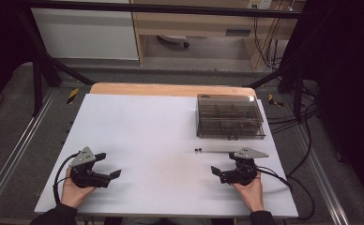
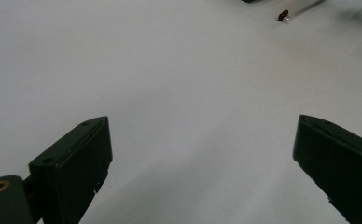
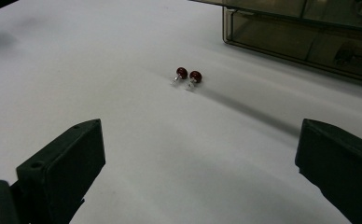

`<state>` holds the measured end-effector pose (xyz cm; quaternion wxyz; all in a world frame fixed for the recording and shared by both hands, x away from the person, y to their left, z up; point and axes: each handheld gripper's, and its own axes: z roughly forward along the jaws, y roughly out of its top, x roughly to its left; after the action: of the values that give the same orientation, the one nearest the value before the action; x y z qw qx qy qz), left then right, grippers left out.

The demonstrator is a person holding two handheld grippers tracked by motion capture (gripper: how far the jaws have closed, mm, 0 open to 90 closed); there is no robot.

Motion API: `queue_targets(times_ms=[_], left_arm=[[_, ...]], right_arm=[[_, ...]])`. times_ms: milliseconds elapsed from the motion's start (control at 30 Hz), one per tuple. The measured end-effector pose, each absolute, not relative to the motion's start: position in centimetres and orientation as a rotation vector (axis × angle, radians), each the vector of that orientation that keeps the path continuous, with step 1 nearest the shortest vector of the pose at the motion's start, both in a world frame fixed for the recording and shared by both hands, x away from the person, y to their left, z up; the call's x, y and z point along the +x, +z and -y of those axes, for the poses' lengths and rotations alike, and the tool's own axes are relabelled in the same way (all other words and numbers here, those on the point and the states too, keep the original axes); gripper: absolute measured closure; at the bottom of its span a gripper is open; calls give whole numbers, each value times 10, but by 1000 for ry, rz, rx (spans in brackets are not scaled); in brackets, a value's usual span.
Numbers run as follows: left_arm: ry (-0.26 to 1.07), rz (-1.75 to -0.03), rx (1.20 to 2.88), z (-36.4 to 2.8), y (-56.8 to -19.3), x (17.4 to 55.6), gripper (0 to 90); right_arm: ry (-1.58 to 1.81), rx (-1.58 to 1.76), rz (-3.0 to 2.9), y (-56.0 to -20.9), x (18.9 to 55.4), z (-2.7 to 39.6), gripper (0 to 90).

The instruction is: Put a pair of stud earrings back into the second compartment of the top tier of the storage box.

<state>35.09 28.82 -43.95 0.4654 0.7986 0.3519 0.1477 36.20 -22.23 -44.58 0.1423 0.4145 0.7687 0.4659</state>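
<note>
Two small dark-red round-headed pins [image 3: 189, 77] lie side by side on the white table, also seen as tiny dark dots [image 1: 198, 150] in the high view and far off as one speck [image 2: 283, 15] in the left gripper view. My right gripper [image 1: 223, 169] rests low at the right front, open and empty, a short way in front of the pins. At the left front my left gripper [image 1: 109, 165] is open too, with nothing between its jaws [image 2: 202, 168]. A hand holds each gripper.
A smoky transparent compartment box [image 1: 230, 117] with its lid down stands at the back right, just beyond the pins [image 3: 305, 32]. The white sheet [image 1: 147, 136] covers the table, with a wooden edge [image 1: 170, 89] at the far side. Cables trail at the right.
</note>
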Motion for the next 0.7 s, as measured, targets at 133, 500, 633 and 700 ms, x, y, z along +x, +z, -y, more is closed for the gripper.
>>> queue_targets(times_ms=[133,500,633,700], left_arm=[[362,-865,1961,-288,-440,351,42],[358,-868,1960,-288,-441,352,42],[359,-863,1969,-287,-441,352,42],[360,-864,1967,-288,-441,351,42]], right_arm=[[1325,1195,-2220,-446,365,216,29],[1292,1198,-2232,-446,376,194,49],[1273,1188,-2238,-446,380,188,58],[1278,1194,-2233,-446,381,184,70]])
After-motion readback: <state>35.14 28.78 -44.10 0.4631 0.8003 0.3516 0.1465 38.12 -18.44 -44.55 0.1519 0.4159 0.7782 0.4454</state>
